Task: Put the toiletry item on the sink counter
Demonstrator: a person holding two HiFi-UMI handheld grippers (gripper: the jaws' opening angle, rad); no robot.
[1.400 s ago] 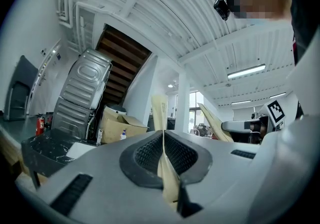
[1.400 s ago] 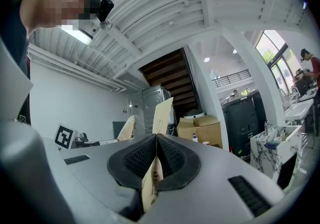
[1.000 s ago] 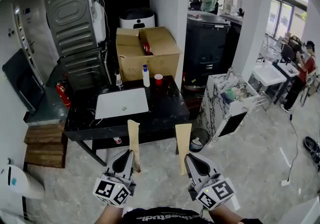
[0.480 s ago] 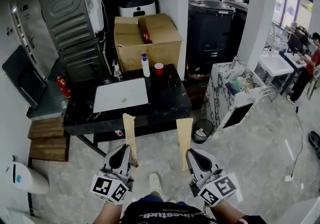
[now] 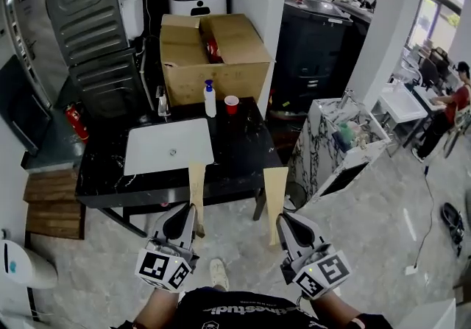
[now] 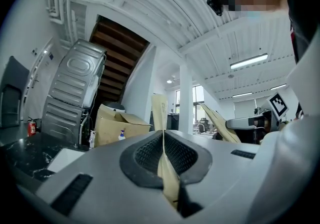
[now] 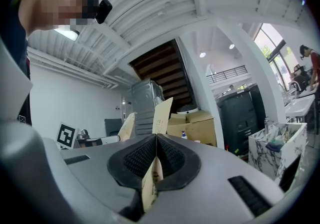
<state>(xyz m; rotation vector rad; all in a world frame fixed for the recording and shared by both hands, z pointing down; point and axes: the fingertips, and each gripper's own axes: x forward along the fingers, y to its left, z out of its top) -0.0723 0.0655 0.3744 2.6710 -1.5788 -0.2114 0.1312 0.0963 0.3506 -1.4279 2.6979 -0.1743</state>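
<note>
In the head view, my left gripper (image 5: 191, 213) is shut on a flat tan paper packet (image 5: 196, 186) that sticks out ahead of the jaws. My right gripper (image 5: 280, 218) is shut on a second tan packet (image 5: 275, 191). Both packets point toward the black marble sink counter (image 5: 239, 151) with its white basin (image 5: 168, 146), and their tips reach its near edge in the picture. The left gripper view shows the left gripper (image 6: 163, 135) pressing its packet (image 6: 159, 113) between the pads. In the right gripper view, the right gripper (image 7: 156, 140) pinches its own packet (image 7: 162, 115).
On the counter's far edge stand a blue-pump bottle (image 5: 210, 99) and a red cup (image 5: 231, 104), with a cardboard box (image 5: 213, 55) behind. A marble-patterned cabinet (image 5: 335, 147) stands to the right. A fire extinguisher (image 5: 76, 121) sits at the left. People are at the back and far right.
Both grippers, still holding their packets, have moved forward toward the sink counter, which now lies closer in the head view.
</note>
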